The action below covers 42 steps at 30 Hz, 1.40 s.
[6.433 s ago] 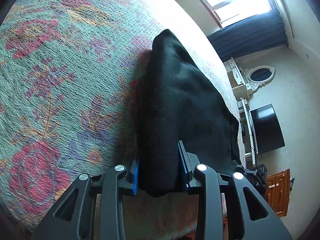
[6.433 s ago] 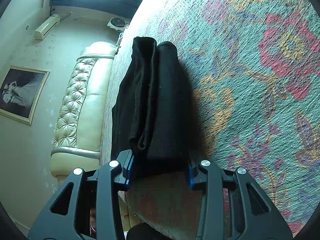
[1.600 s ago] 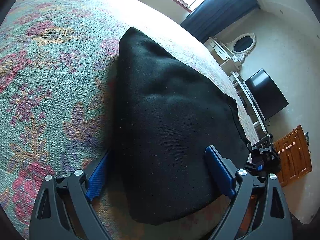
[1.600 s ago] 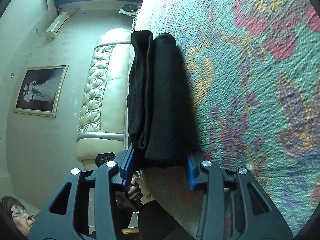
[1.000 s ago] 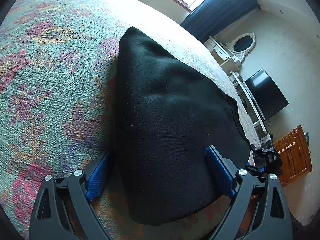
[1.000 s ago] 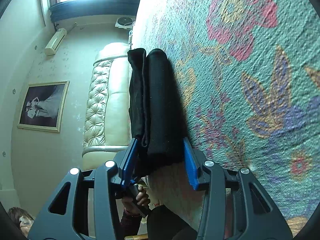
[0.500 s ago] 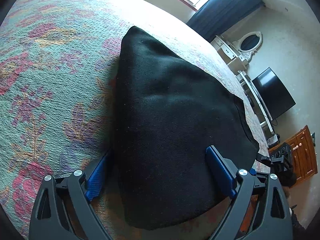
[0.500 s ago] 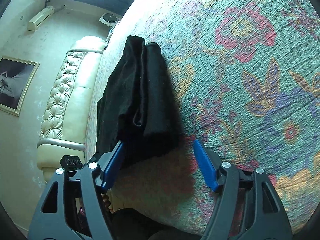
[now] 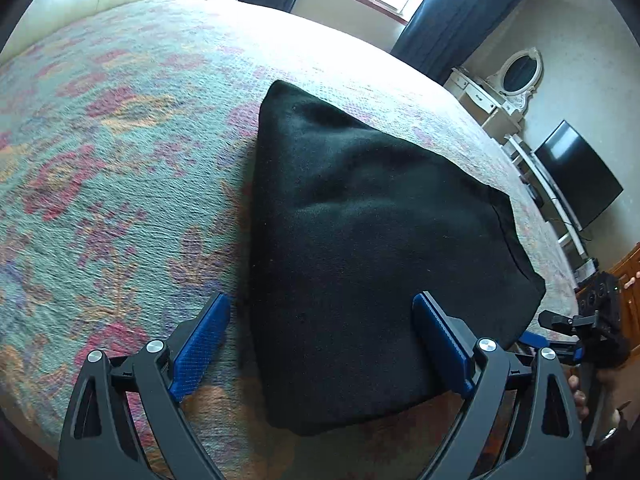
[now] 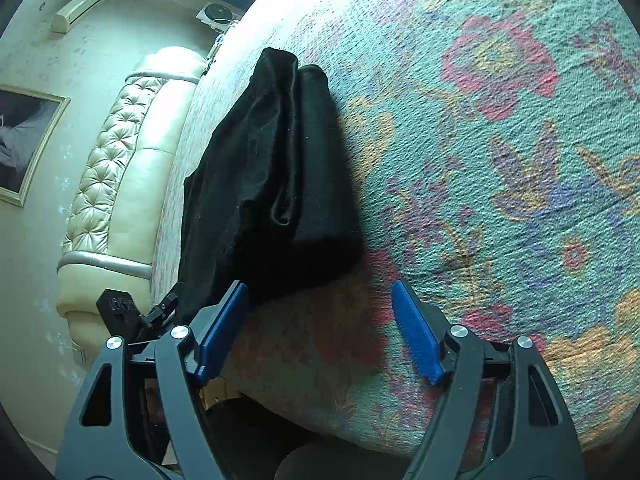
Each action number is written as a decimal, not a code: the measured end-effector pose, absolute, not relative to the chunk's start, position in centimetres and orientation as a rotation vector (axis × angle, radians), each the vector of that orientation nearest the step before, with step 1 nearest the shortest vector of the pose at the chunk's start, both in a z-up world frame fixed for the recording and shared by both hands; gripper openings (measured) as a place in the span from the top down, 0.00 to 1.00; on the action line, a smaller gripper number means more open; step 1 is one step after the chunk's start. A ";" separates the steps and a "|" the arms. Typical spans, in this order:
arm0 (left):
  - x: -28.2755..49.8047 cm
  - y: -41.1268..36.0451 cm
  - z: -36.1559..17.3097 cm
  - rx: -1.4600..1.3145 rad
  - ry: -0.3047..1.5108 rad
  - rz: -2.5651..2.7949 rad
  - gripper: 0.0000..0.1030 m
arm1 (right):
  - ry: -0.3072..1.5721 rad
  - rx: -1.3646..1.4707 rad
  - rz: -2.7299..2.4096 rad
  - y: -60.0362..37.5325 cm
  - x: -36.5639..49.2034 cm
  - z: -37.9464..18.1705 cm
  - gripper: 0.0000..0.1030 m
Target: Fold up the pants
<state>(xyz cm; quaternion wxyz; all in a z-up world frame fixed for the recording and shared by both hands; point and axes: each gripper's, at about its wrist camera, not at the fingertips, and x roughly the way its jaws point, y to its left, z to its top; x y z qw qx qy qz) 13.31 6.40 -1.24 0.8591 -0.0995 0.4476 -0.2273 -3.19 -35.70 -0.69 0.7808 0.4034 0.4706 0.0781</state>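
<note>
Floral bedspread (image 9: 120, 184) supports the folded black pants (image 9: 360, 240). Left gripper (image 9: 320, 344) and right gripper (image 10: 320, 328) are both spread wide, gripping nothing.

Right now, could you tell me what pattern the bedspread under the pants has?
The bedspread is teal with pink, orange and purple flowers, clearest in the right wrist view.
</note>
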 end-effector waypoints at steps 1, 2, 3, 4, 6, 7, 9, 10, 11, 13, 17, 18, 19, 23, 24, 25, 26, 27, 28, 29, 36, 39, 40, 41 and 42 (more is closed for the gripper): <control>13.1 6.5 -1.0 -0.194 0.932 -0.458 0.11 | 1.019 0.851 0.161 -35.4 -3.2 -0.6 0.28; 12.8 6.6 -0.8 -0.185 0.929 -0.443 0.11 | 1.020 0.833 0.154 -35.1 -3.2 -0.5 0.28; 12.6 6.7 -0.7 -0.180 0.928 -0.429 0.11 | 1.021 0.817 0.146 -34.8 -3.2 -0.4 0.28; 12.3 7.0 -0.6 -0.177 0.931 -0.415 0.11 | 1.022 0.800 0.137 -34.5 -3.3 -0.3 0.28; 11.9 7.4 -0.6 -0.187 0.942 -0.392 0.11 | 1.026 0.765 0.121 -33.9 -3.3 -0.1 0.27; 11.6 7.6 -0.6 -0.196 0.944 -0.381 0.11 | 1.027 0.749 0.114 -33.5 -3.4 0.0 0.26; 11.1 8.0 -0.4 -0.200 0.952 -0.357 0.11 | 1.029 0.731 0.098 -33.0 -3.6 0.1 0.24; 10.7 8.1 -0.2 -0.198 0.949 -0.348 0.11 | 1.029 0.729 0.091 -32.7 -3.8 0.2 0.21; 10.3 8.2 0.1 -0.189 0.943 -0.336 0.11 | 1.030 0.720 0.080 -32.5 -3.9 0.3 0.21; 9.5 8.0 0.6 -0.157 0.935 -0.323 0.11 | 1.039 0.680 0.059 -31.9 -4.1 0.5 0.21; 7.9 7.2 1.7 -0.076 0.914 -0.304 0.11 | 1.050 0.564 0.013 -29.8 -4.4 1.2 0.20; 7.3 7.1 2.0 -0.066 0.906 -0.301 0.11 | 1.049 0.534 0.004 -29.3 -4.5 1.4 0.20; 6.9 7.0 2.3 -0.056 0.899 -0.299 0.11 | 1.043 0.500 -0.005 -28.8 -4.6 1.6 0.20; 5.0 6.8 3.2 -0.012 0.873 -0.261 0.11 | 1.007 0.327 -0.023 -26.4 -5.6 2.7 0.20; 4.5 6.7 3.3 0.004 0.869 -0.242 0.11 | 0.992 0.299 -0.024 -25.8 -5.9 3.2 0.20; 4.1 6.7 3.4 0.017 0.863 -0.225 0.11 | 0.977 0.283 -0.019 -25.4 -6.2 3.6 0.20; 3.6 6.8 3.6 0.023 0.855 -0.208 0.11 | 0.961 0.272 -0.016 -24.9 -6.5 3.9 0.20; 3.1 6.9 3.7 0.018 0.849 -0.193 0.11 | 0.946 0.266 -0.017 -24.6 -6.7 4.3 0.19; 2.7 7.0 3.9 0.002 0.844 -0.184 0.11 | 0.935 0.265 -0.015 -24.5 -6.9 4.5 0.18; 2.1 7.1 3.9 -0.022 0.836 -0.181 0.11 | 0.924 0.270 -0.012 -24.4 -7.1 4.8 0.18; 1.5 5.5 2.8 0.028 0.850 -0.160 0.11 | 0.887 0.265 -0.003 -23.8 -7.4 5.5 0.14; 1.2 5.5 2.7 0.017 0.849 -0.154 0.11 | 0.880 0.279 -0.008 -24.3 -7.1 5.5 0.14; 1.4 5.4 2.7 0.017 0.853 -0.154 0.11 | 0.878 0.280 -0.011 -24.3 -7.2 5.5 0.14; 1.3 5.3 2.7 0.018 0.853 -0.158 0.11 | 0.877 0.279 -0.014 -24.3 -7.2 5.5 0.14; 1.2 5.2 2.8 0.019 0.845 -0.160 0.11 | 0.876 0.278 -0.016 -24.3 -7.2 5.4 0.14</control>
